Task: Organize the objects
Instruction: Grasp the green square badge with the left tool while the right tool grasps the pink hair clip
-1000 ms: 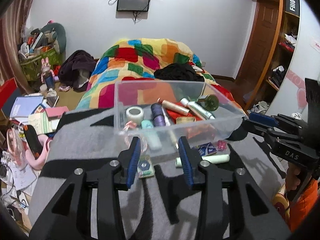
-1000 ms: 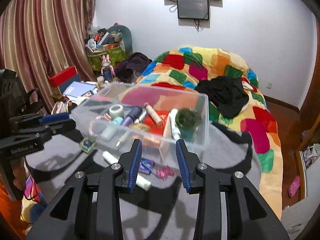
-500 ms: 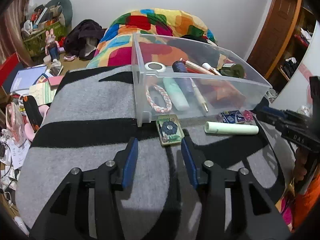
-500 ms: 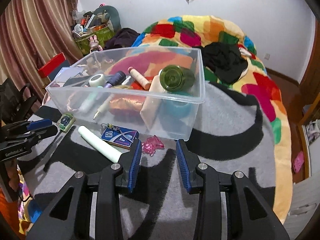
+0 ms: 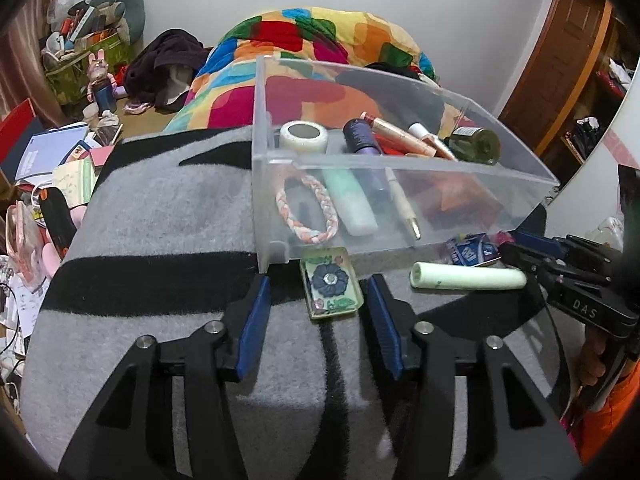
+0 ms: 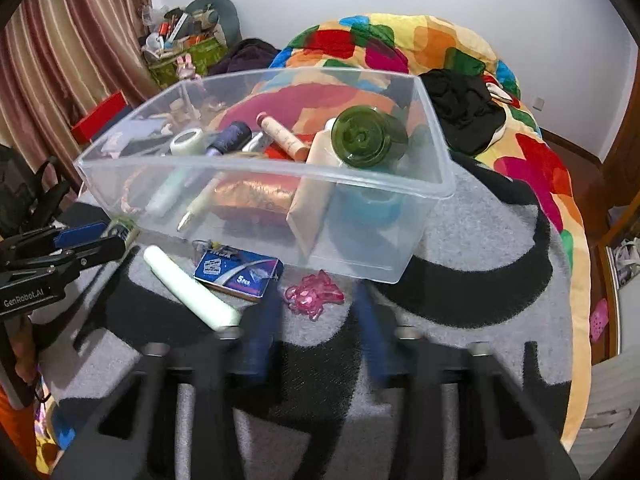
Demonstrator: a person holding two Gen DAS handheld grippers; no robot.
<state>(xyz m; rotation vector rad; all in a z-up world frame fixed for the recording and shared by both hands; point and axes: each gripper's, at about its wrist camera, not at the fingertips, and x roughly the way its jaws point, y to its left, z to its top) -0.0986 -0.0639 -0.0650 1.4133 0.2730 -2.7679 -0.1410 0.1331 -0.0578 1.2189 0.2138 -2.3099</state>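
Your left gripper [image 5: 316,300] stands apart and empty, straddling the flowered green case [image 5: 331,283], which touches the clear bin's [image 5: 400,164] near wall, long axis pointing toward it. Your right gripper [image 6: 316,320], jaws just narrowing yet empty, flanks the pink clip [image 6: 314,293] beside the bin.

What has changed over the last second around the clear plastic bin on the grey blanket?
Both grippers came down toward the loose items in front of the clear plastic bin. The left gripper now brackets the small green flower-painted tin, open. The right gripper has just been closing around the pink plastic trinket; contact is unclear. Nothing was picked up. The bin, pale green tube and blue packet stayed put.
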